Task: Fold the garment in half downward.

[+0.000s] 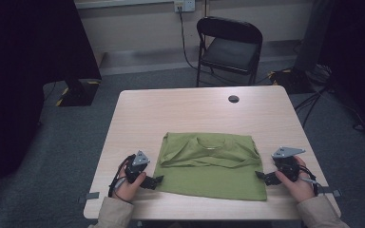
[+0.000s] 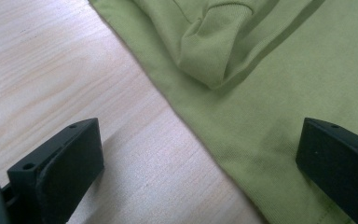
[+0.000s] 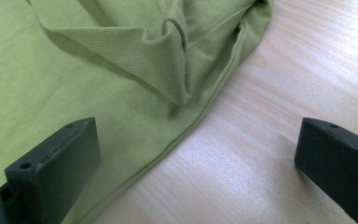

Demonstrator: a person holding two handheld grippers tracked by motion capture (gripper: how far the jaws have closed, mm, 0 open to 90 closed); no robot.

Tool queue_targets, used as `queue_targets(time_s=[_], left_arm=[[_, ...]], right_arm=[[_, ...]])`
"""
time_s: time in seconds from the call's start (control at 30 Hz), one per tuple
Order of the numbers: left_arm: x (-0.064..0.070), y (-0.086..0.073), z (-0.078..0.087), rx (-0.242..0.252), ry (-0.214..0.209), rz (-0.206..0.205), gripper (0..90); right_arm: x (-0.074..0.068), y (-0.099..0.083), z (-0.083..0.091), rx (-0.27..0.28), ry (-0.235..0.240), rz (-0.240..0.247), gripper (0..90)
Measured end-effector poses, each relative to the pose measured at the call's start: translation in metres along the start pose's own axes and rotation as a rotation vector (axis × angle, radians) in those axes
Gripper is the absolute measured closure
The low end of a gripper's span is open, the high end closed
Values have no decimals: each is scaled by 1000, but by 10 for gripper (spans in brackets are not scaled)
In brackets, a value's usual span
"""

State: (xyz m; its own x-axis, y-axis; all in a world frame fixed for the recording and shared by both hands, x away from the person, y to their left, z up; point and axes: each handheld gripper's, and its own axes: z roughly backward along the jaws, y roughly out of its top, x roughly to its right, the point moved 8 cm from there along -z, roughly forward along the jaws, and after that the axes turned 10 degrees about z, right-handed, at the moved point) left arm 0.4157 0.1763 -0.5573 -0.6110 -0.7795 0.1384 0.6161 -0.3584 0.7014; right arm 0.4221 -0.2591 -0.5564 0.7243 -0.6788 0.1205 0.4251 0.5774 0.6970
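Wood counter (image 1: 138, 109) w/ folded green shirt (image 1: 214, 173); left hand-held gripper (image 1: 156, 181) & right hand-held gripper (image 1: 261, 175) at its side edges, both w/ jaws apart, nothing held.

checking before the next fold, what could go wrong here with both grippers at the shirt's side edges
The left gripper, open, straddles the green cotton T-shirt's side hem, so it may pinch a single layer. The right gripper, also open, sits beside the folded-in sleeve, which could drag loose. Uneven lifts could skew the shirt on the pale wooden table.
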Motion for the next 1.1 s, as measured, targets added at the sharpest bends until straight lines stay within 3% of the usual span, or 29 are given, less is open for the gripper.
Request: queue_targets(time_s=[0.37, 0.5, 0.57, 0.7, 0.77, 0.8, 0.83, 0.93, 1.1], left_arm=[[1, -2, 1, 2, 20, 20, 0], [2, 0, 2, -2, 3, 35, 2], [2, 2, 4, -6, -15, 51, 26], [5, 16, 9, 12, -34, 29, 22], [12, 39, 13, 39, -74, 12, 19], [12, 39, 13, 39, -74, 12, 23], [20, 55, 12, 50, -116, -6, 25], [31, 75, 4, 55, -175, -24, 26], [41, 96, -18, 35, -219, -40, 28]], right_arm=[[1, 0, 0, 1, 15, 13, 0], [1, 1, 0, 5, 18, 3, 0], [1, 3, 1, 9, 27, -25, 17], [3, 11, 4, 24, 34, -22, 15], [5, 28, 9, 65, 32, 11, 21], [5, 28, 9, 65, 32, 11, 21], [6, 42, 11, 83, 46, 14, 10], [3, 61, 9, 99, 70, 38, 12], [-4, 88, -6, 113, 112, 80, 21]])
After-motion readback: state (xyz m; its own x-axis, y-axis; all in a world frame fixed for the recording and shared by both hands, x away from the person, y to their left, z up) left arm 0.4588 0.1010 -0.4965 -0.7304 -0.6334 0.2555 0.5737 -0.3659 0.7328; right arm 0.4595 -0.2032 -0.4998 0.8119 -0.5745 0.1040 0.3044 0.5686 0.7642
